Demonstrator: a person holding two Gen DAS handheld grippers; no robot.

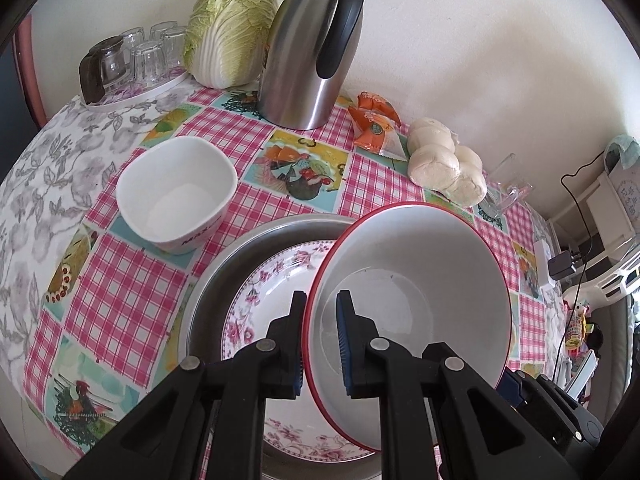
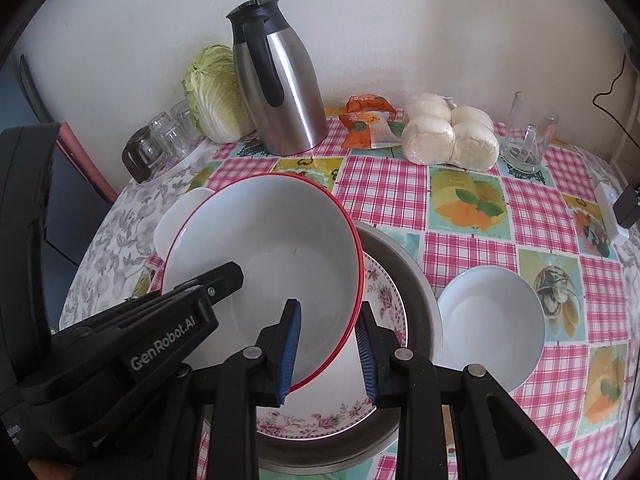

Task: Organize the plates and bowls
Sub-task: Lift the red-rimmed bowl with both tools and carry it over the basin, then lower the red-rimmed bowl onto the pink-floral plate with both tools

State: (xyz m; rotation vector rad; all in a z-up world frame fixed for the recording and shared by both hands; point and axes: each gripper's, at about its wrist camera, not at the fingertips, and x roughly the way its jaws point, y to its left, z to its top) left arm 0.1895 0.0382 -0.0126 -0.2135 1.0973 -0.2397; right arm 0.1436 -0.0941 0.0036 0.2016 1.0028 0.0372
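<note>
Stacking is underway: our left gripper point(image 1: 322, 344) and right gripper point(image 2: 328, 354) both pinch the red-rimmed bowl point(image 1: 412, 280) tilted over the floral plate point(image 1: 276, 280), so we judge lowering it level comes next.

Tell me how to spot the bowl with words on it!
Find the tall steel jug by the wall, then come forward and left across the pink checked tablecloth. There sits a white bowl alone, beside the metal tray. Unlike the round red-rimmed bowl, it has a squarish shape, rounded corners and red letters on its side.
</note>
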